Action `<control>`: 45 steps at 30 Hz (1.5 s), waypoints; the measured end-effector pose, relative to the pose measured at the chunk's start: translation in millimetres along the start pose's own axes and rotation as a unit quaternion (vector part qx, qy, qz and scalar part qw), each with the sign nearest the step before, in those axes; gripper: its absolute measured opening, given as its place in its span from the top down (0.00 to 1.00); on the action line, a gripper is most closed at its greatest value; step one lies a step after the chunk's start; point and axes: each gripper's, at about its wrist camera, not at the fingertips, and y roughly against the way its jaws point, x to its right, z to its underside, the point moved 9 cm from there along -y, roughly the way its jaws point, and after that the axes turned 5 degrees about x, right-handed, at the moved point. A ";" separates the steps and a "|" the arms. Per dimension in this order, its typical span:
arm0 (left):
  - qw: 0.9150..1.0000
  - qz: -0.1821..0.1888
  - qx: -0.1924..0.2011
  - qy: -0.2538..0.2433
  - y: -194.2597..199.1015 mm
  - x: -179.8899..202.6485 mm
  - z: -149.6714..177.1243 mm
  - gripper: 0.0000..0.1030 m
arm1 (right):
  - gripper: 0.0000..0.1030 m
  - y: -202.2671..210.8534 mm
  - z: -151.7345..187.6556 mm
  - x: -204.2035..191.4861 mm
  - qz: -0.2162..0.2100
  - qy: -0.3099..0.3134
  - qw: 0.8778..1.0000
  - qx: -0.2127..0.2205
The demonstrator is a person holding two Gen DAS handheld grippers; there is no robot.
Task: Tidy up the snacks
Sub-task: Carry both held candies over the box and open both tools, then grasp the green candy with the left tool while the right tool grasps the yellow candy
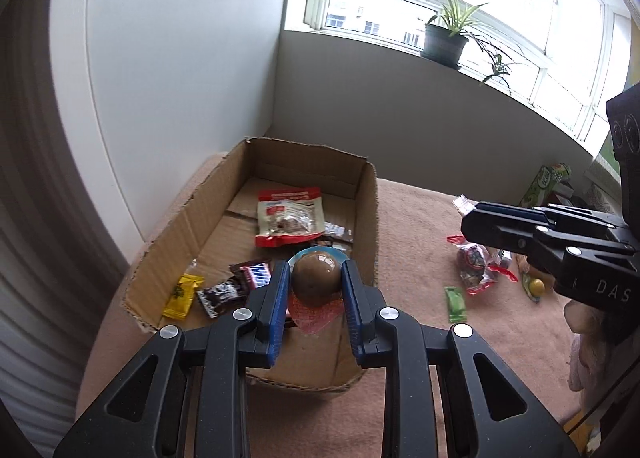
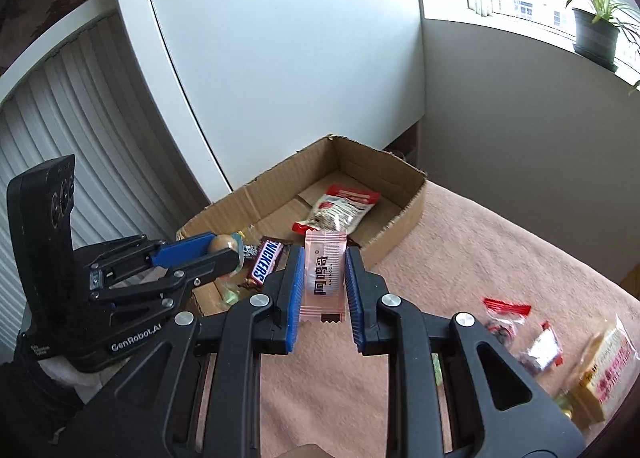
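Cardboard, corrugated and rough-torn along its rim, forms the open box [image 1: 360, 193] that anchors everything on the pinkish, nubby cloth [image 1: 416, 225] covering the table. Just above the box's near end, the left gripper [image 1: 316, 282] has its blue ribbed pads clamped on a smooth brown dome-shaped sweet [image 1: 315, 278] sealed in a blister with a light blue edge and a red printed backing. Beside the box's right wall, the right gripper [image 2: 323, 278] is closed on a flat, glossy pale pink wrapper [image 2: 324, 278] with crimped zigzag ends and dark printed characters, held upright between its pads. Inside the box lie a crinkly red-and-white pouch [image 1: 289, 215], a shiny brown Snickers bar [image 2: 267, 261], a small yellow packet [image 1: 182, 295] and a dark wrapped piece [image 1: 224, 294]. To the right of the box, still loose on the cloth, sit a green stick-shaped wrapper [image 1: 456, 304], a clear bag with red trim [image 1: 478, 264] and a yellowish boxed snack [image 2: 606, 374]. Behind the box rises a smooth white cabinet panel [image 1: 180, 77]; further right, a potted plant [image 1: 444, 39] stands on the windowsill.
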 end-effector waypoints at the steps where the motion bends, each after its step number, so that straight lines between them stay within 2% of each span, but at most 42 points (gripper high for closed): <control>1: 1.000 -0.003 0.000 0.002 0.7 -6.9 -0.3 0.76 | 0.80 -7.5 -3.2 -3.9 -0.001 0.002 1.000 -0.002; 6: 1.000 -0.014 0.002 0.013 0.5 -27.0 -3.4 0.75 | 0.76 -30.0 -11.4 -14.9 0.000 0.003 1.000 -0.011; 8: 1.000 -0.017 0.002 0.015 -0.8 -30.2 -5.0 0.72 | 0.48 -29.7 -14.0 -15.9 0.001 -0.003 1.000 -0.004; 10: 1.000 -0.020 0.000 0.012 -2.0 -31.2 -5.4 0.68 | 0.40 -25.0 -17.4 -15.7 0.002 -0.008 1.000 0.004; 11: 1.000 -0.023 0.003 0.012 -1.4 -32.4 -6.0 0.67 | 0.39 -22.9 -17.7 -15.4 0.004 -0.009 1.000 0.005; 12: 1.000 -0.026 0.004 0.013 -0.2 -33.8 -6.0 0.62 | 0.39 -21.0 -18.3 -14.5 0.006 -0.011 1.000 0.005; 13: 1.000 -0.026 0.006 0.016 0.7 -34.8 -6.6 0.50 | 0.38 -18.0 -18.4 -12.5 0.009 -0.014 1.000 0.006; 14: 0.999 -0.027 0.009 0.018 1.5 -36.1 -7.9 0.45 | 0.34 -13.7 -18.3 -10.7 0.011 -0.019 1.000 0.007; 16: 0.999 -0.030 0.013 0.020 3.9 -37.6 -9.0 0.43 | 0.31 -2.9 -17.1 -7.2 0.013 -0.023 1.000 0.014; 21: 0.999 -0.027 0.019 0.024 16.6 -35.2 -7.5 0.43 | 0.29 28.9 -4.6 7.0 0.033 -0.035 0.999 0.023; 24: 0.999 -0.021 0.022 0.027 24.8 -31.4 -7.1 0.43 | 0.22 52.0 6.8 17.8 0.048 -0.044 0.997 0.030; 34: 1.000 0.014 0.022 0.011 46.6 6.5 5.7 0.43 | 0.22 127.8 67.4 74.9 0.119 -0.093 0.988 0.040; 38: 0.999 0.038 0.011 -0.002 44.2 31.7 16.2 0.43 | 0.22 145.6 100.1 109.4 0.146 -0.114 0.982 0.030; 42: 0.998 0.064 -0.004 -0.021 34.9 62.0 28.4 0.43 | 0.22 152.3 136.8 140.0 0.185 -0.108 0.977 -0.002; 45: 0.996 0.082 -0.023 -0.034 22.1 84.8 39.2 0.43 | 0.22 151.5 159.9 159.4 0.195 -0.115 0.974 -0.024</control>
